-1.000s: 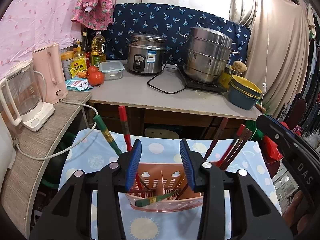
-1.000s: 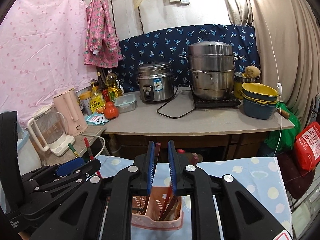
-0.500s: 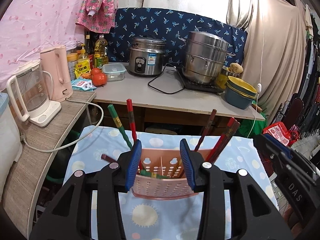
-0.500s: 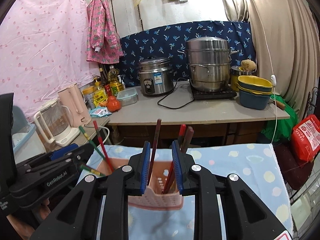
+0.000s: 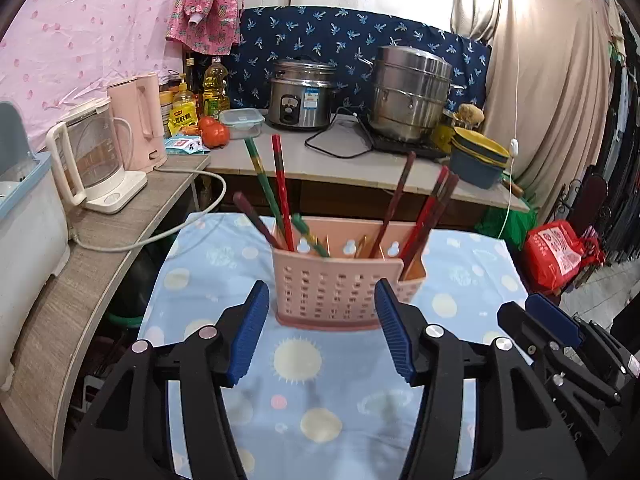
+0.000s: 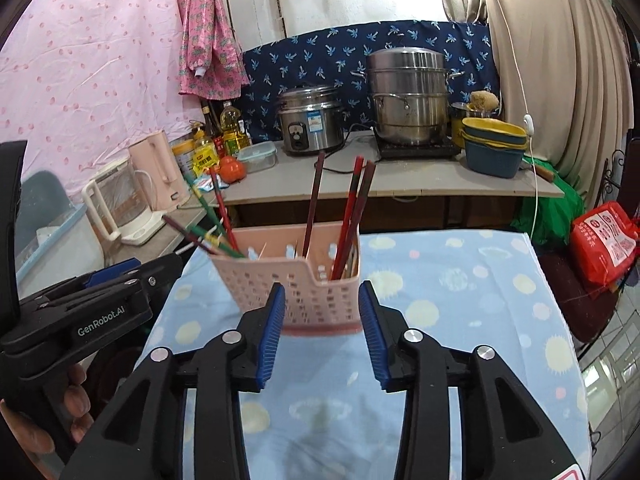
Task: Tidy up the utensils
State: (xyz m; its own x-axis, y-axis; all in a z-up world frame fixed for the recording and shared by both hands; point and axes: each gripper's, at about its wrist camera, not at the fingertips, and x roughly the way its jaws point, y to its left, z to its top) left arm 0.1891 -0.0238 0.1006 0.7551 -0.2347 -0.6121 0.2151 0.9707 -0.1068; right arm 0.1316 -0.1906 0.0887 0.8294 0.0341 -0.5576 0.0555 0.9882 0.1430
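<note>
A pink perforated utensil holder (image 5: pixel 340 280) stands on the blue dotted cloth (image 5: pixel 320 400); it also shows in the right wrist view (image 6: pixel 296 284). Red and green chopsticks (image 5: pixel 276 192) lean out of its left compartment, dark red chopsticks (image 5: pixel 424 208) out of its right. My left gripper (image 5: pixel 322 330) is open and empty, just in front of the holder. My right gripper (image 6: pixel 322 332) is open and empty, close before the holder. The left gripper's body (image 6: pixel 92 304) appears at the left of the right wrist view.
A counter (image 5: pixel 340 160) behind holds a rice cooker (image 5: pixel 302 94), a steel steamer pot (image 5: pixel 410 98), stacked bowls (image 5: pixel 478 158), tomatoes and bottles. Two kettles (image 5: pixel 100 160) stand on the left shelf. A red bag (image 5: pixel 560 254) lies at the right.
Both grippers have drawn back and lowered from above the holder. The right gripper's jaws have opened wide, releasing a dark chopstick that now stands in the holder.
</note>
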